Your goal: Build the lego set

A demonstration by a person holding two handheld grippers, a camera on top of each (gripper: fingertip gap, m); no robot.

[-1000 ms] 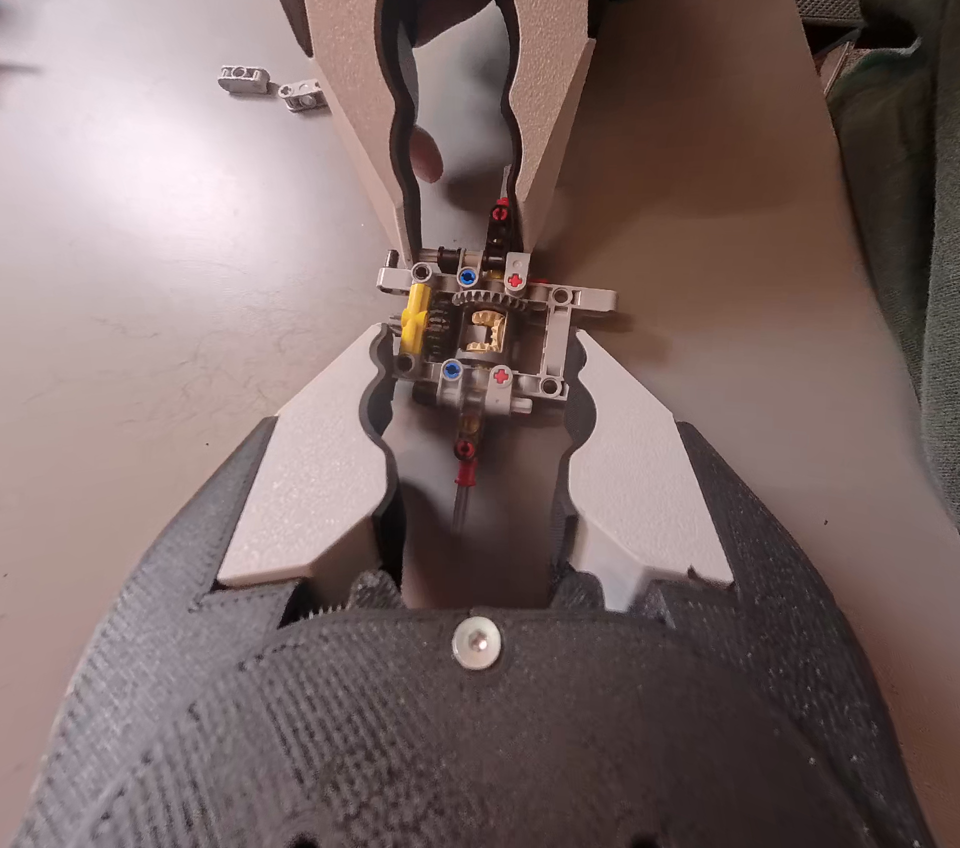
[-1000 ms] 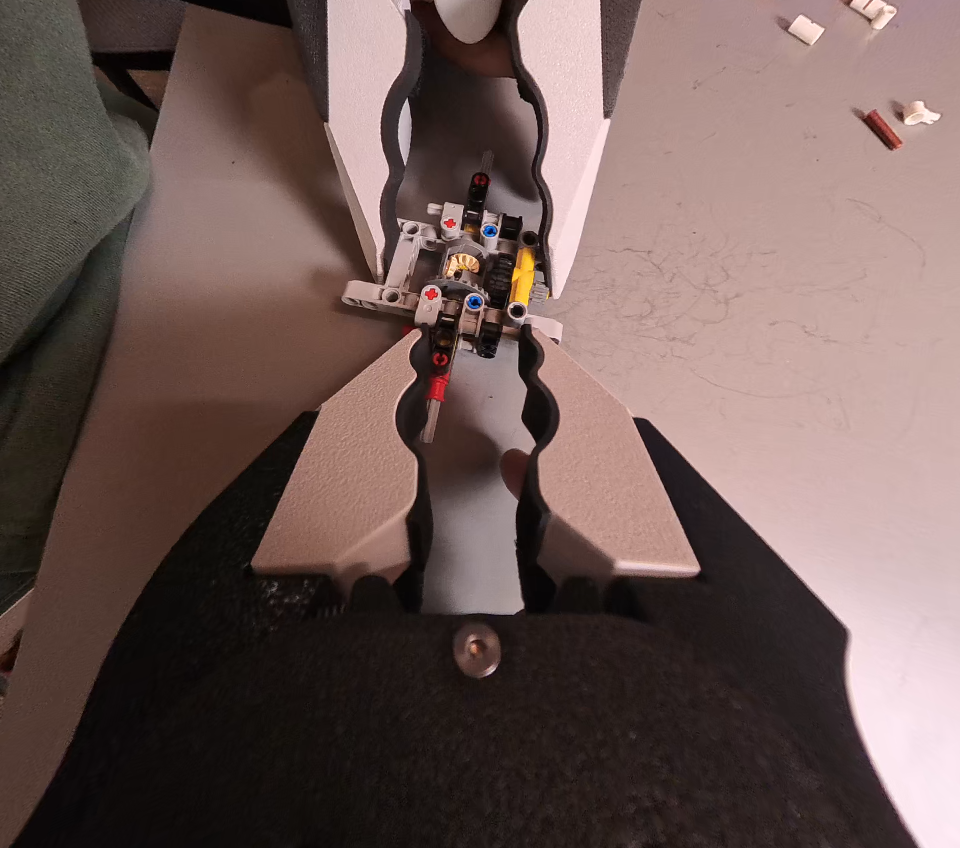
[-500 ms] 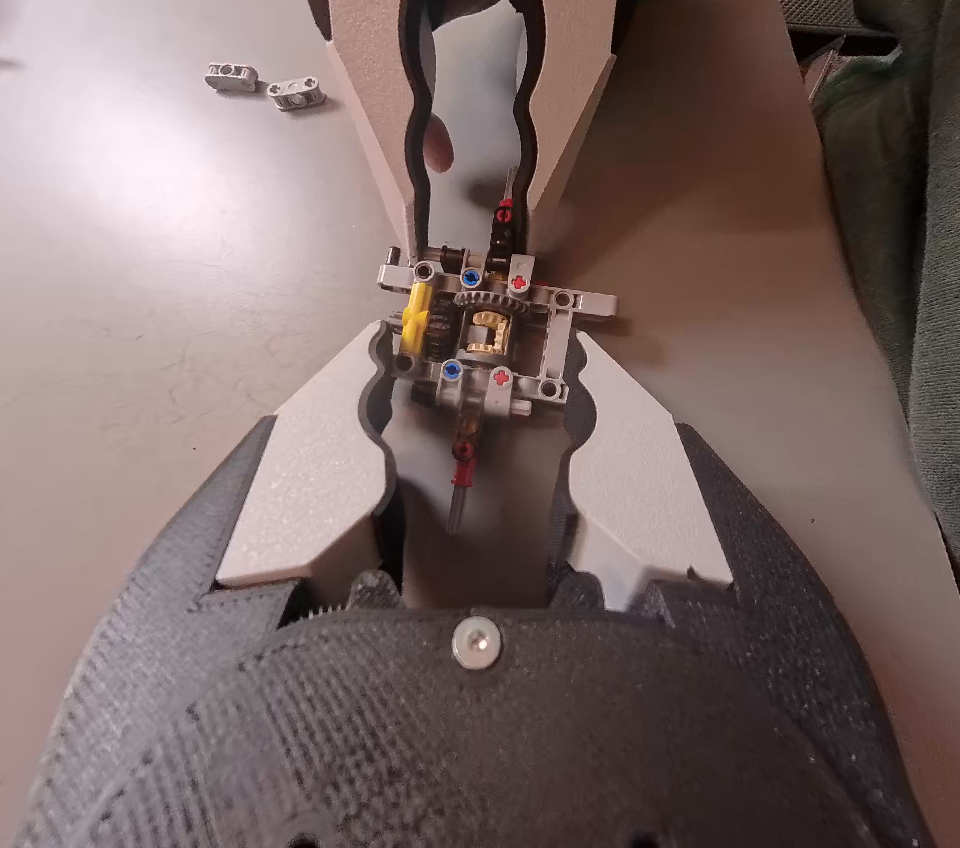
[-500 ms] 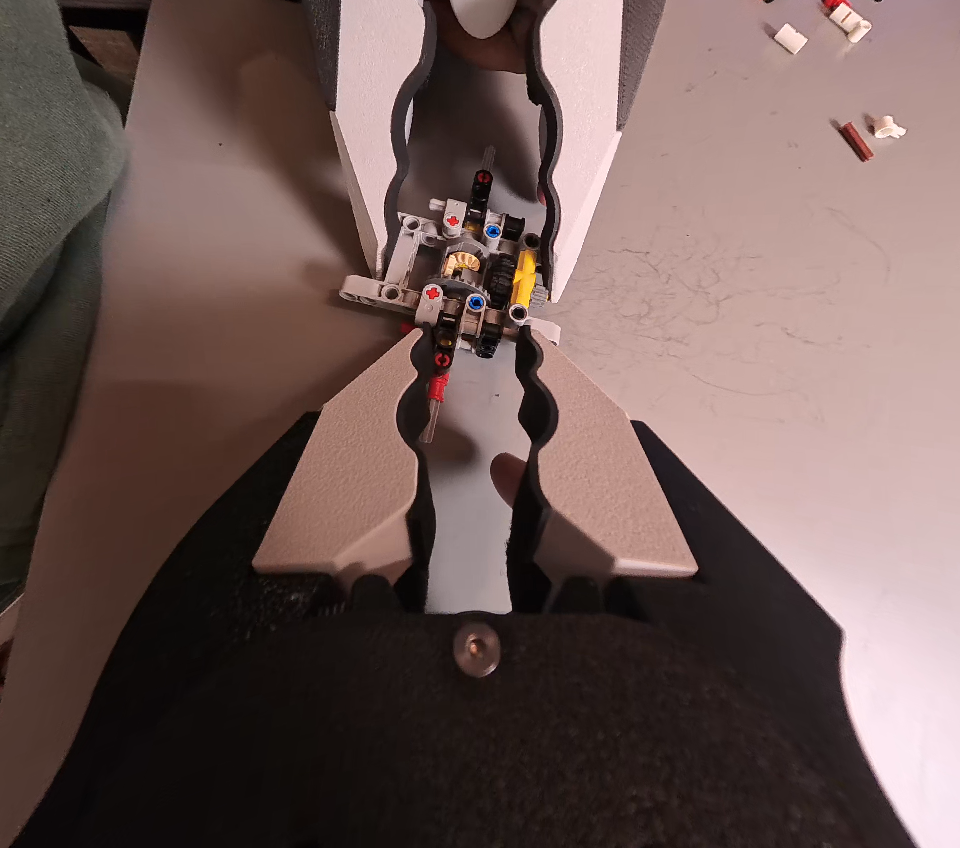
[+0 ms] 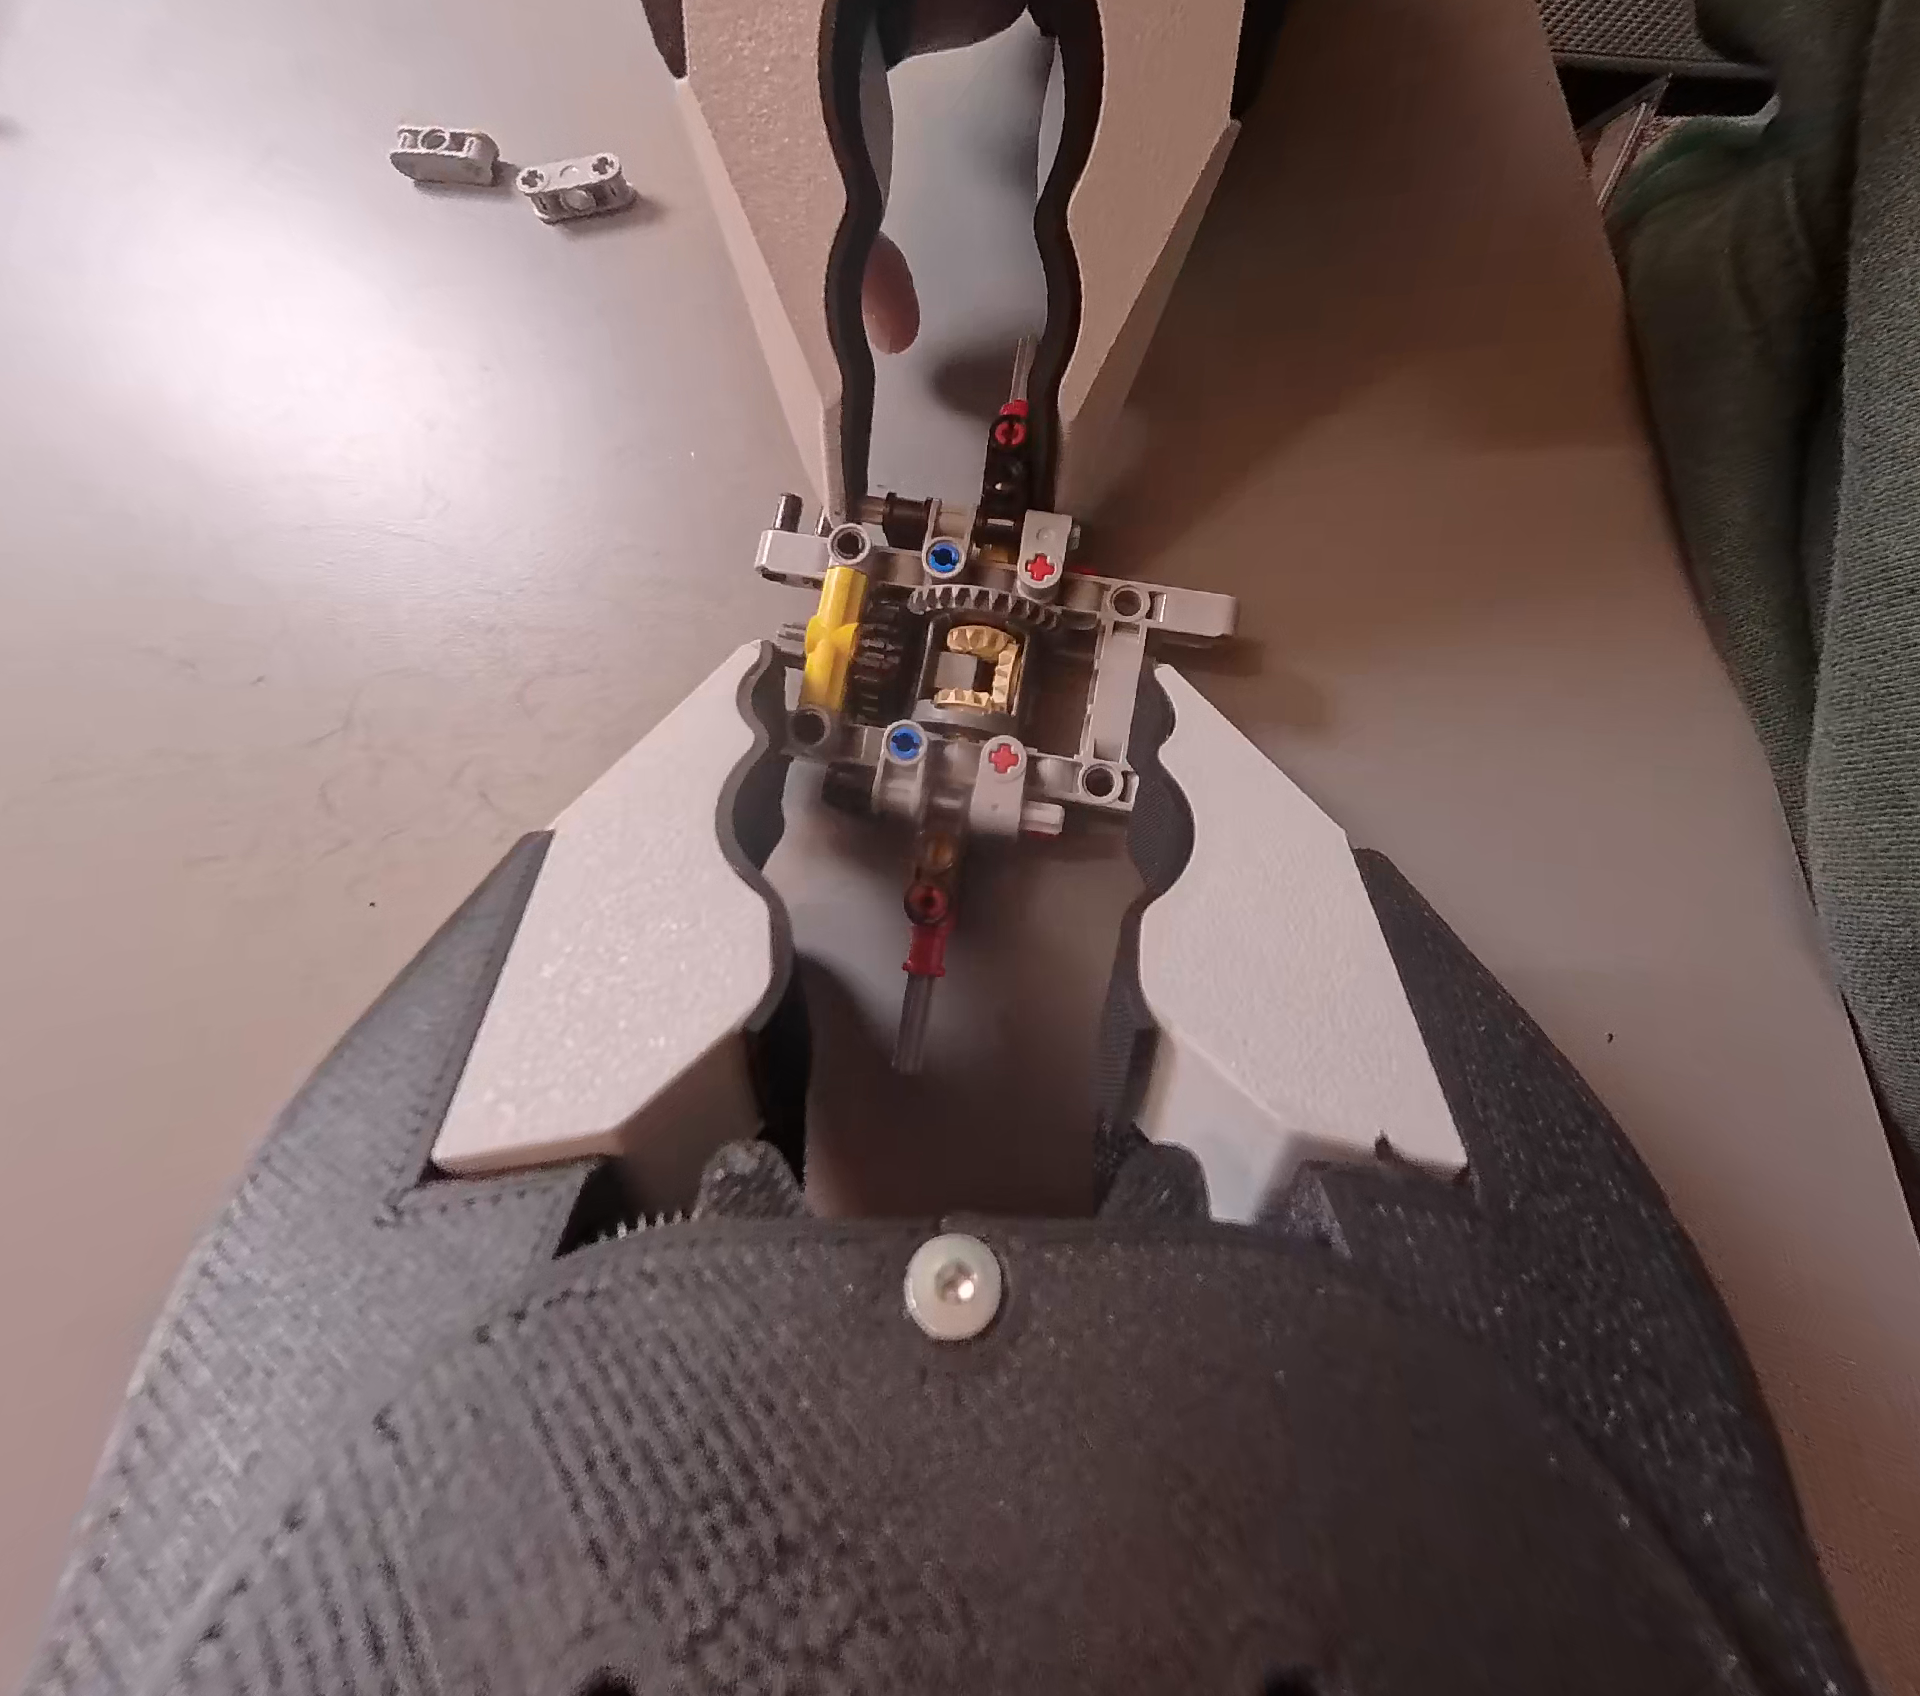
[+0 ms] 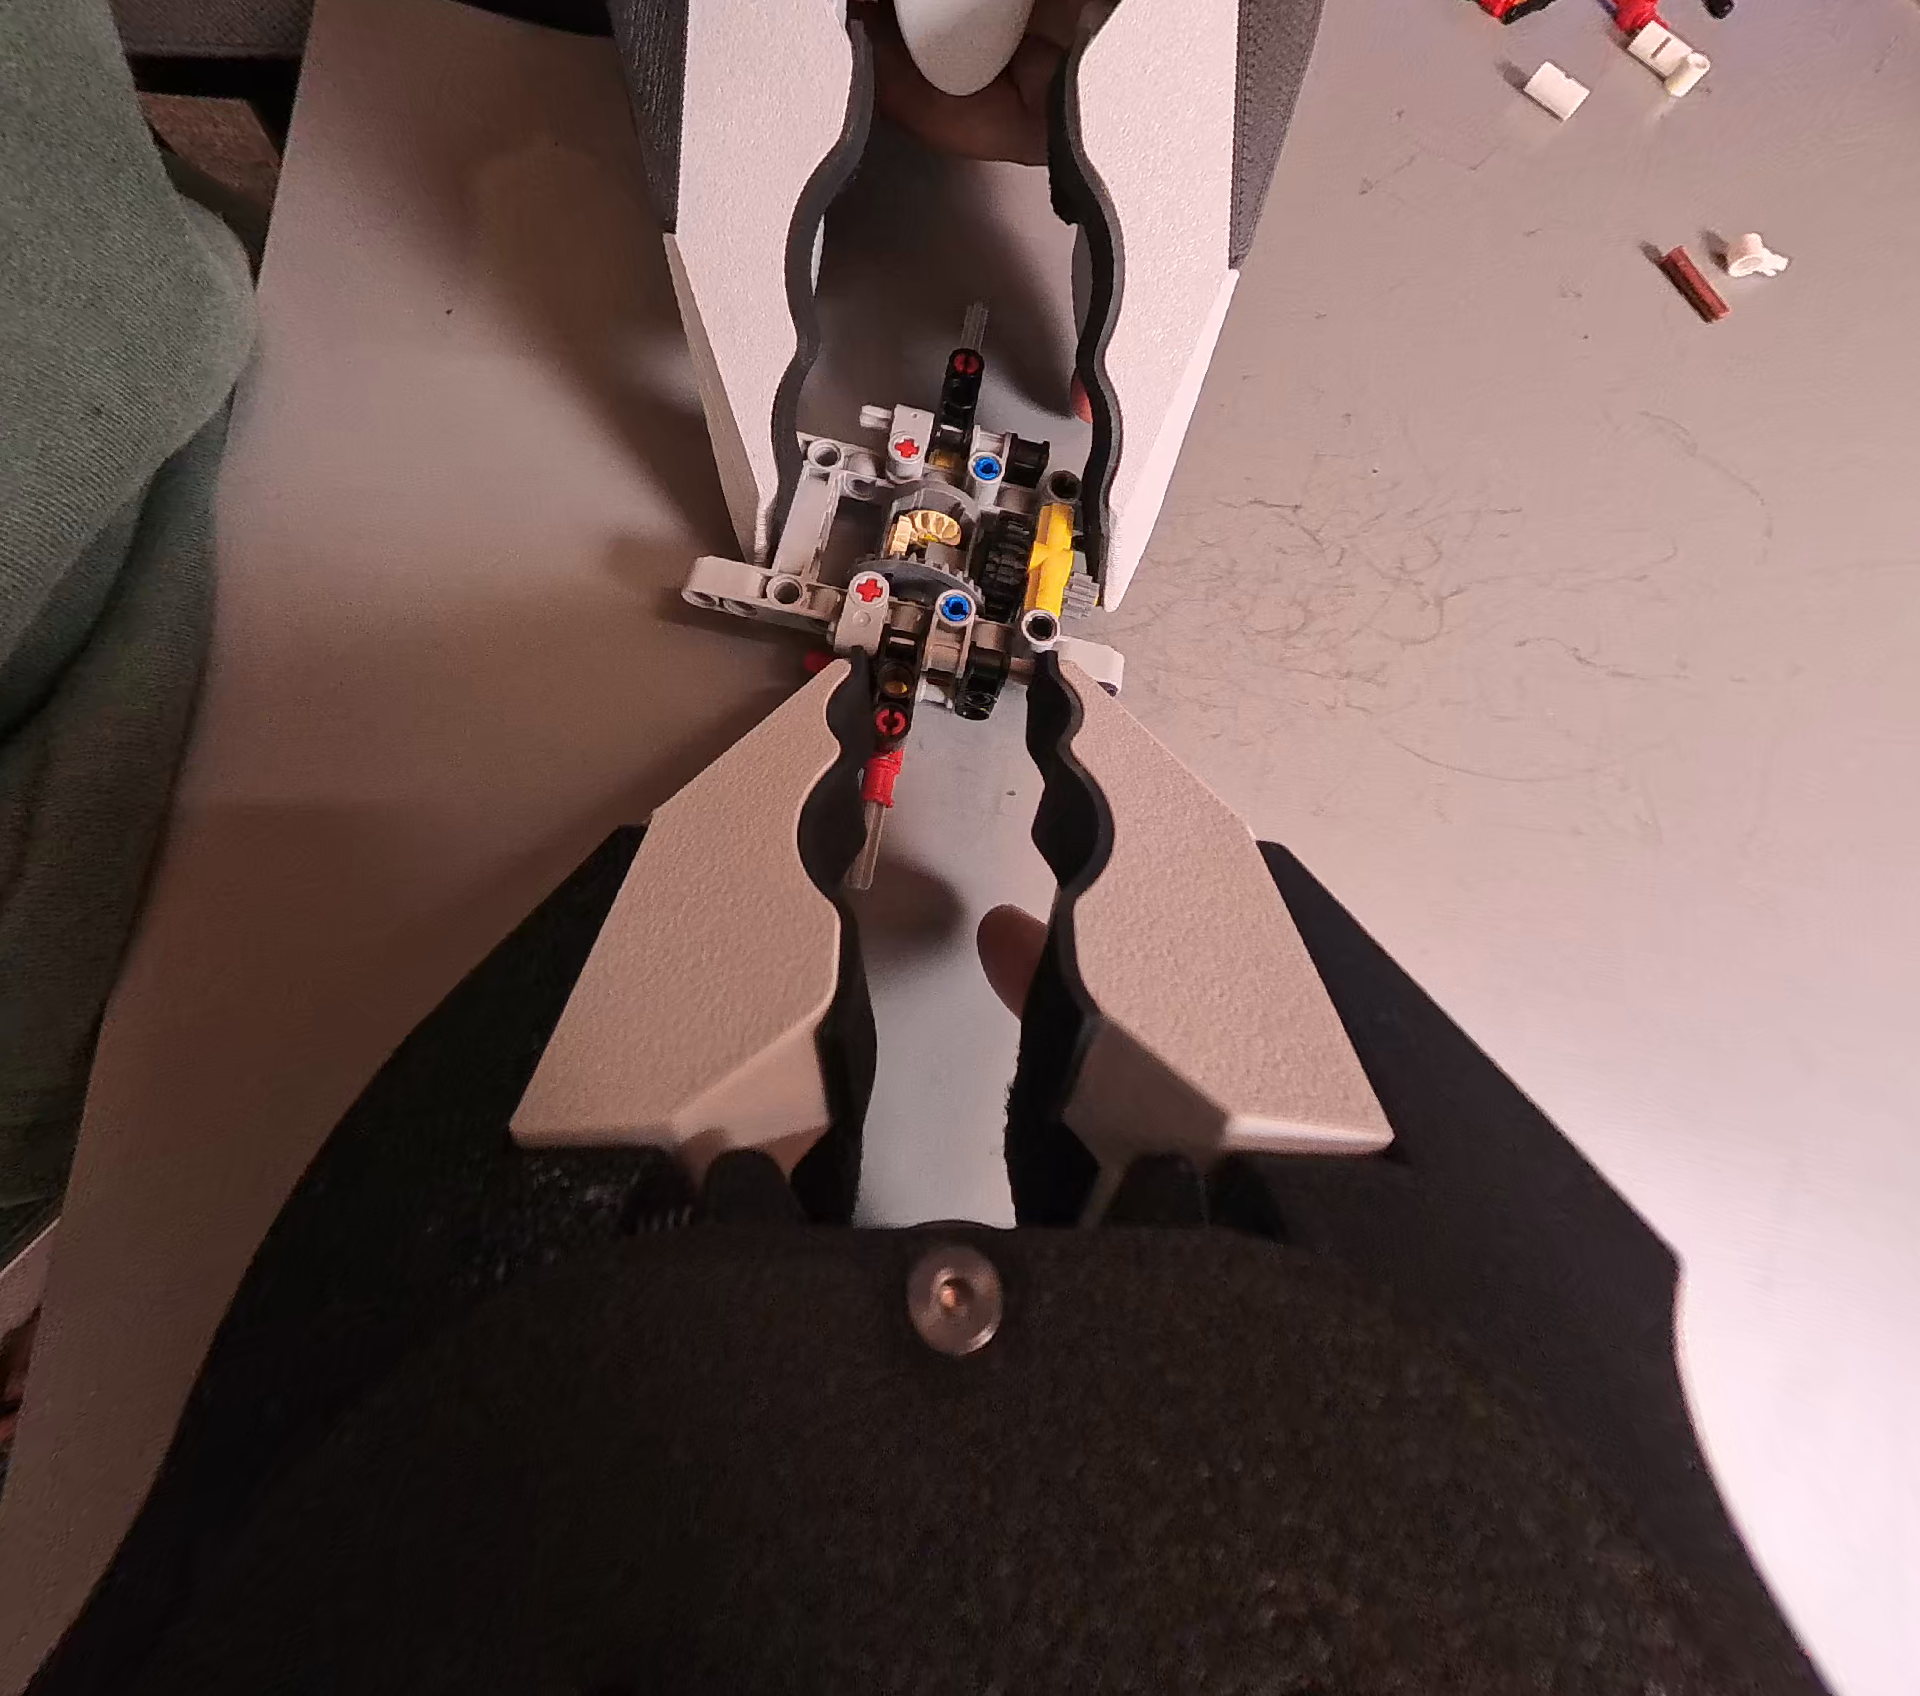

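The gear frame (image 5: 1117, 690) is squeezed by its left and right sides in the left gripper (image 5: 961, 680). Its long rod (image 5: 920, 1002) is pointed near to far. The far edge seems to be pinched by the right gripper (image 6: 945, 670).

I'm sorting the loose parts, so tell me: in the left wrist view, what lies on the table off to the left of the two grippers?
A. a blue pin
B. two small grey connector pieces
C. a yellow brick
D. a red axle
B: two small grey connector pieces lie side by side on the table, nothing else near them.
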